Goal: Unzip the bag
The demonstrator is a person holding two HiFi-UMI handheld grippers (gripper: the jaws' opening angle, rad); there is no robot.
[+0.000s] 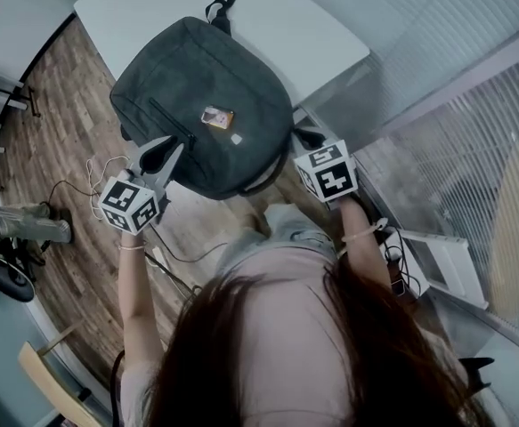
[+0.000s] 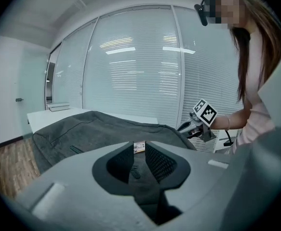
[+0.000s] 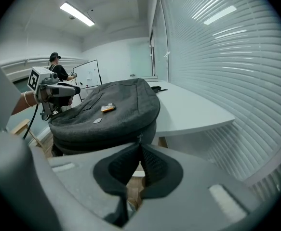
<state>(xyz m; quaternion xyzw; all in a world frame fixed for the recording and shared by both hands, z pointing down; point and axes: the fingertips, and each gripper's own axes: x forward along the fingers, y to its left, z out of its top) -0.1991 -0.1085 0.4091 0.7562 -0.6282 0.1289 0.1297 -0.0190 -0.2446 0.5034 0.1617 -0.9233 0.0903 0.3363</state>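
Bag (image 1: 201, 105): flat on the worktop (image 1: 268, 16), upper centre, overhanging its edge.
Left tongs (image 2: 139, 150): spread, empty, over the bag's lower left.
Right tongs (image 3: 139, 147): pinching the zip pull (image 3: 139, 138), lower right rim.
Risk: unsteadied bag may slide off when pulled.
Around: floor cables (image 1: 99, 172), lower left; zip unobstructed.

A dark grey backpack (image 1: 201, 96) lies flat, front up, overhanging the near corner of a white table (image 1: 321, 38), its carry handle (image 1: 221, 12) at the far end and a zip pull (image 3: 139, 138) on its near side.
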